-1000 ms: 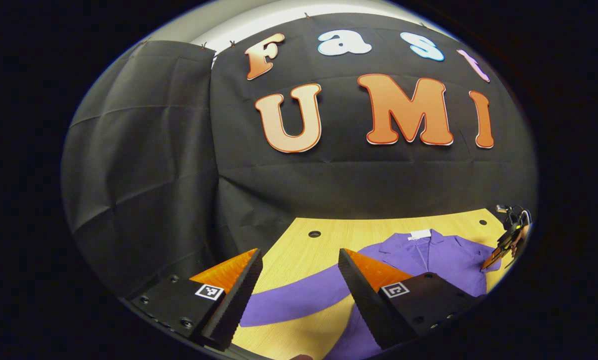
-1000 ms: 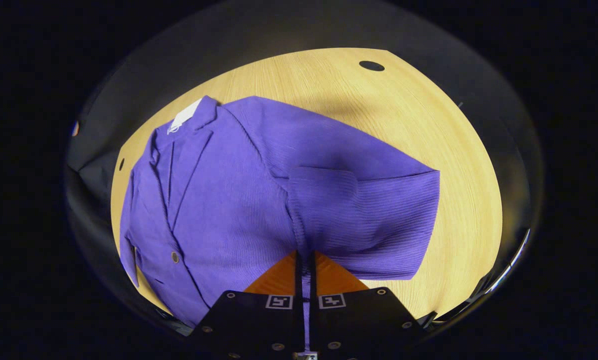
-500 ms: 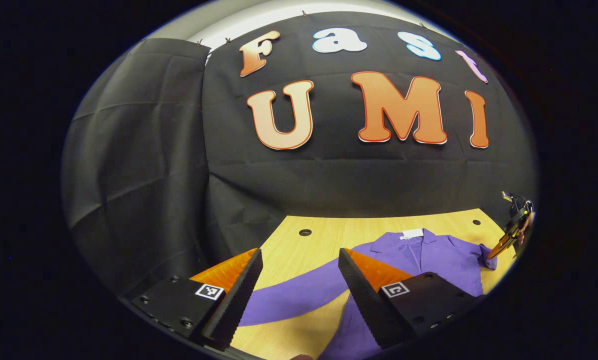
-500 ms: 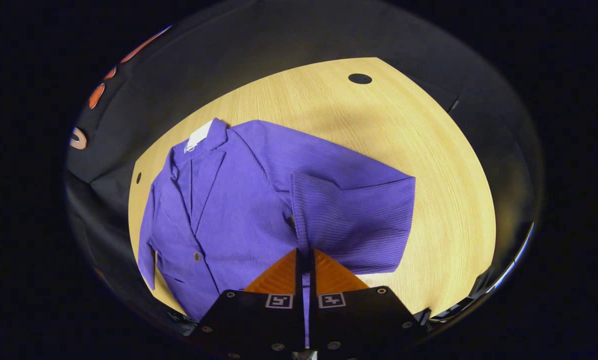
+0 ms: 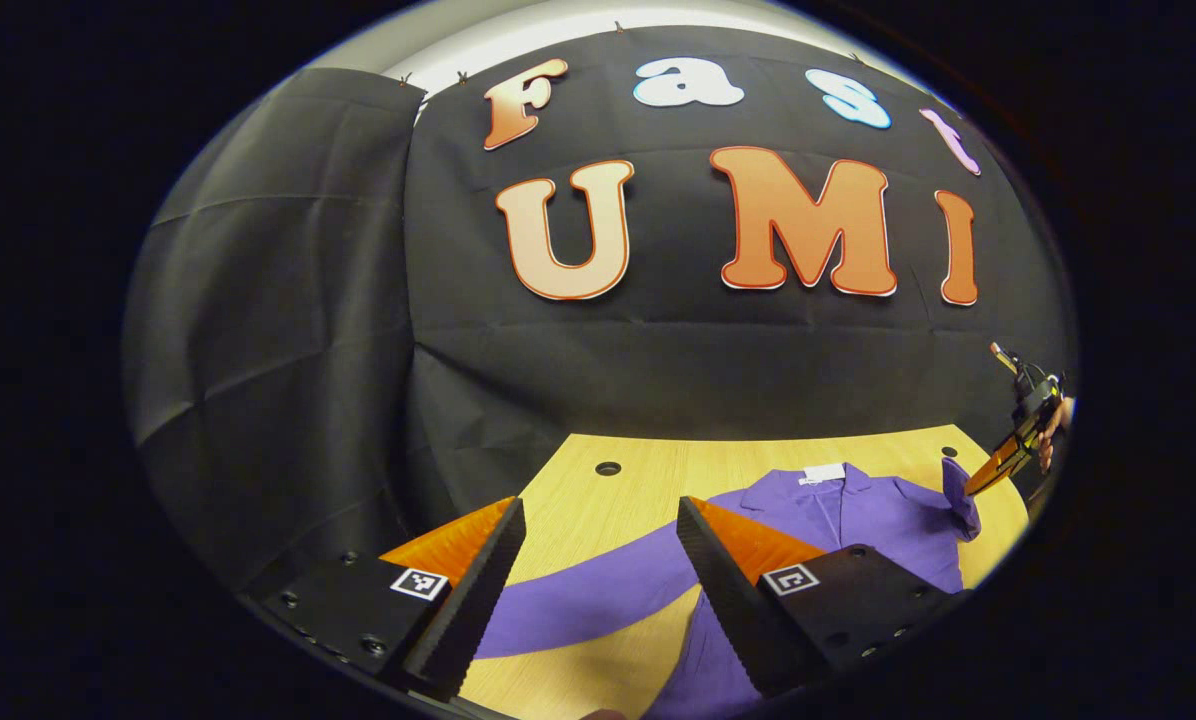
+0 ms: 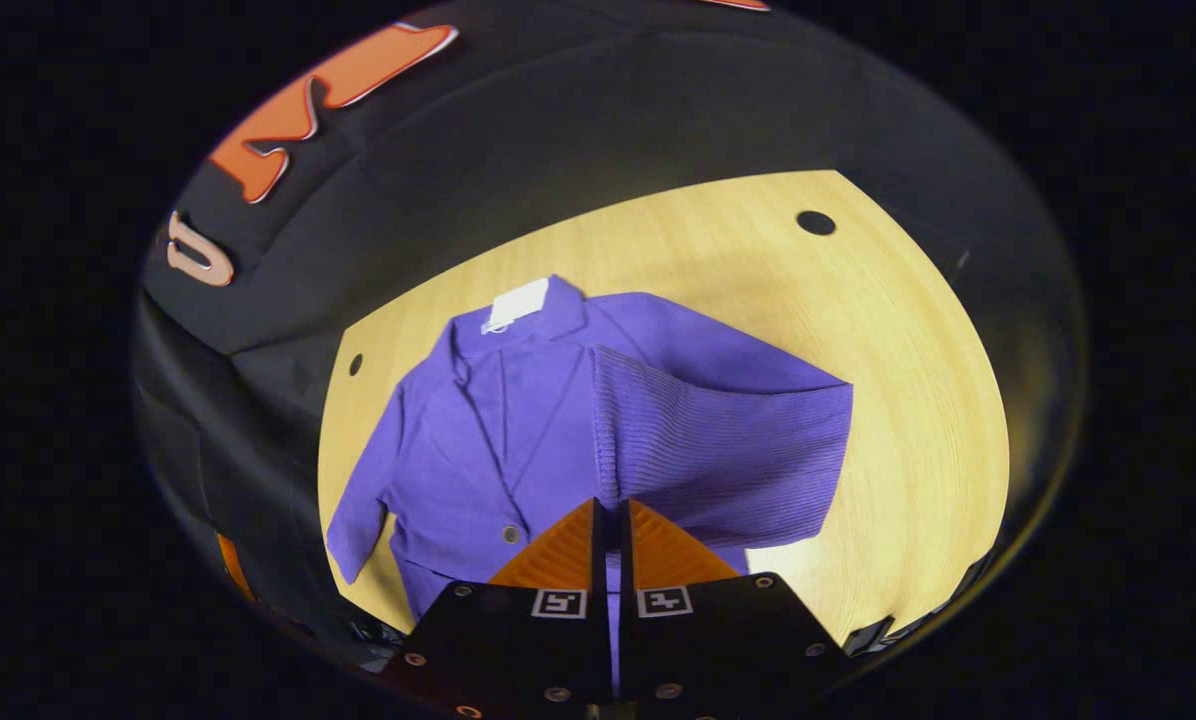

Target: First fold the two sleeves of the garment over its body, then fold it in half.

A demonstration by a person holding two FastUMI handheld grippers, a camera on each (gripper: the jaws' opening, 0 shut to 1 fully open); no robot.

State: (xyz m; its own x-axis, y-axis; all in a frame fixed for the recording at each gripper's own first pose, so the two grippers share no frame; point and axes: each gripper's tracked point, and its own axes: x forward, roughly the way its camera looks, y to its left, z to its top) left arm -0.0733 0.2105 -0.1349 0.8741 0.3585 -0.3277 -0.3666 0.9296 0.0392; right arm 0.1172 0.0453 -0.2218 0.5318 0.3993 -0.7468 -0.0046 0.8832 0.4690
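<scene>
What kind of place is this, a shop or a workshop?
Probably a small recording booth rather than a shop: black cloth wall hangs behind a pale wooden table with round holes, where a purple ribbed jacket lies for hand-held orange-fingered tongs to fold.

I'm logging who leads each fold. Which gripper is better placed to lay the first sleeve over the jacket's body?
Right: the right gripper is shut on the lifted sleeve. The left gripper is open above the other sleeve.

white tag [image 6: 518,303] at the garment's collar, nothing legible on it
</scene>
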